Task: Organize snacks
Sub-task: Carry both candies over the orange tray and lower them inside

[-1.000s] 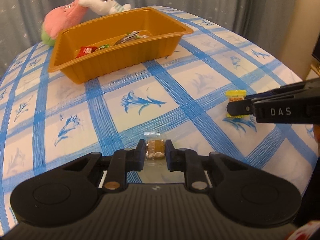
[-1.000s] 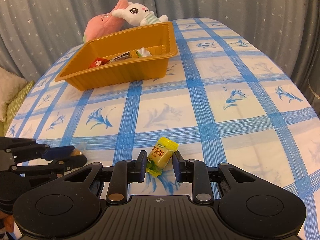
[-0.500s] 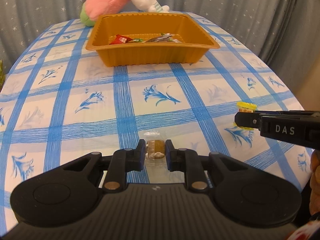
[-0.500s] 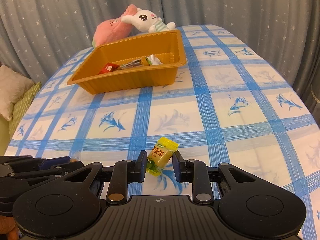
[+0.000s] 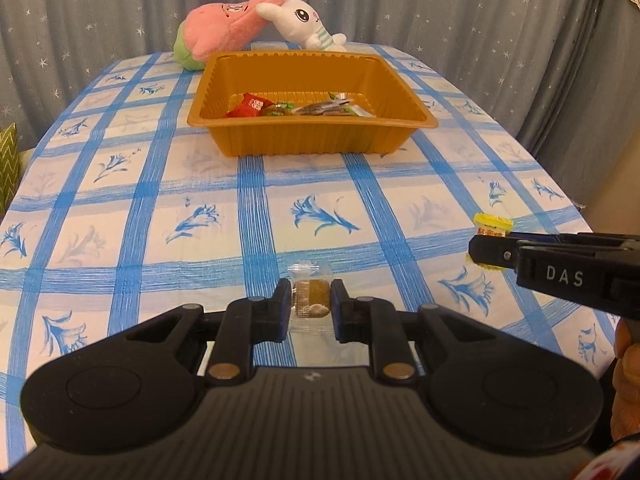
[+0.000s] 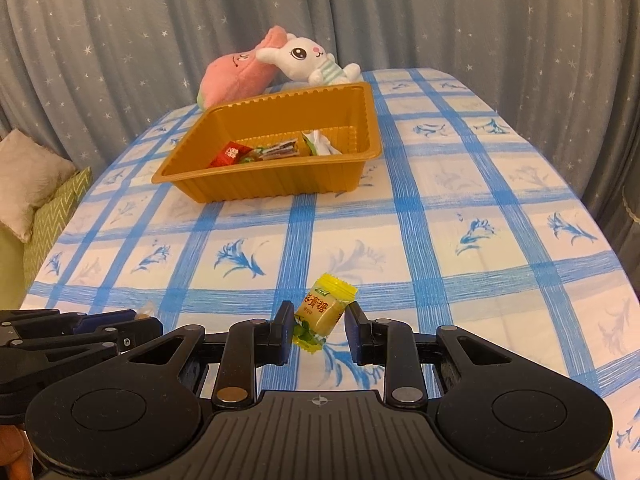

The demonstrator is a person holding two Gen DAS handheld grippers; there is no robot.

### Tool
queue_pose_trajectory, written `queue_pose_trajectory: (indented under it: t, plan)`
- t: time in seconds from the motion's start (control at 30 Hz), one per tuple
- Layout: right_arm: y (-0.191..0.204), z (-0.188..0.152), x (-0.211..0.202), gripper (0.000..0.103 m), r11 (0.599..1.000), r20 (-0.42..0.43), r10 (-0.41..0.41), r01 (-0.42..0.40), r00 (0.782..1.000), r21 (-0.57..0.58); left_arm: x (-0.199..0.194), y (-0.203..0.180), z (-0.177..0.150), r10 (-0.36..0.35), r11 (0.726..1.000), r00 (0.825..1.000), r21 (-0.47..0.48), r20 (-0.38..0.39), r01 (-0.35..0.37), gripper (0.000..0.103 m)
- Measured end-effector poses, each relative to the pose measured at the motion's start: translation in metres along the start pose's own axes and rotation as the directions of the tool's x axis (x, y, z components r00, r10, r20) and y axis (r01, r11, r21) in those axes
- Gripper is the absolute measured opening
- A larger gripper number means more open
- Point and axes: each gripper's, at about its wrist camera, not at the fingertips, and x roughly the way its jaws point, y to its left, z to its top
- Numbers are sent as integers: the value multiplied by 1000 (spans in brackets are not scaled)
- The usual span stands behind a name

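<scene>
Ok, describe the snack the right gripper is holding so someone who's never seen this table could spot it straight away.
Start at the orange tray at the far end of the blue-checked tablecloth, then come to the near edge. The right gripper has its jaws around a yellow candy with red characters and green leaves. The other held snack, to its left, is clear-wrapped and brown.

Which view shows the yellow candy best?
Right wrist: the yellow candy sits whole between the right gripper's fingers, label readable. Left wrist shows only its ends behind that gripper.
</scene>
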Motion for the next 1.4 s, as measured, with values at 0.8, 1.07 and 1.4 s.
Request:
queue_pose_trajectory:
  t: [0.8, 1.07, 1.4]
  plan:
    - [1, 34, 3, 28, 998, 17, -6, 7, 1000, -57, 0, 2, 45, -13, 1000, 998, 1, 55, 13, 18]
    - [1, 62, 6, 28, 997, 54, -2, 7, 999, -80, 2, 5, 73, -21, 1000, 996, 1, 88, 21, 18]
    - [0, 96, 17, 28, 994, 91, 2, 8, 996, -108, 8, 12, 109, -22, 1000, 992, 4, 126, 21, 18]
